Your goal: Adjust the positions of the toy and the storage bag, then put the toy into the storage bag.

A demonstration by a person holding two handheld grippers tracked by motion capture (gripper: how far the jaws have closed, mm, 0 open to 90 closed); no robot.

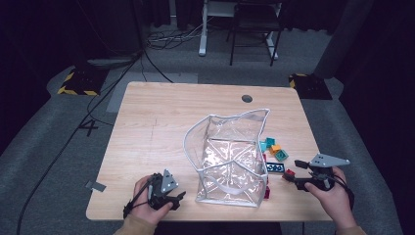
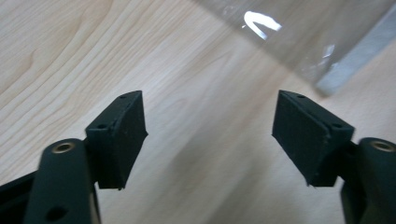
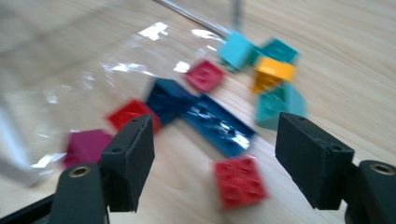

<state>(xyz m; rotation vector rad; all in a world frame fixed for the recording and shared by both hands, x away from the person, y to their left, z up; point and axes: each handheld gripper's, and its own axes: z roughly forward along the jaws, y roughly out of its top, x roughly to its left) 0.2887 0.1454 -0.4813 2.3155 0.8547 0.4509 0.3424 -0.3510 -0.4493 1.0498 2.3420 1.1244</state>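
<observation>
Blur smears toy bricks (image 3: 219, 121) beside clear bag (image 1: 230, 156), bag partly hiding some.

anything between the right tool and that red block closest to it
Nothing visible. The right tool stands open with the red block lying on bare table just ahead of its jaws; the blue brick lies beyond it.

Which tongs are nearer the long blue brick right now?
Right. The right tongs sit open just beside the long blue brick; the left tongs are across the clear bag, open over bare table.
</observation>
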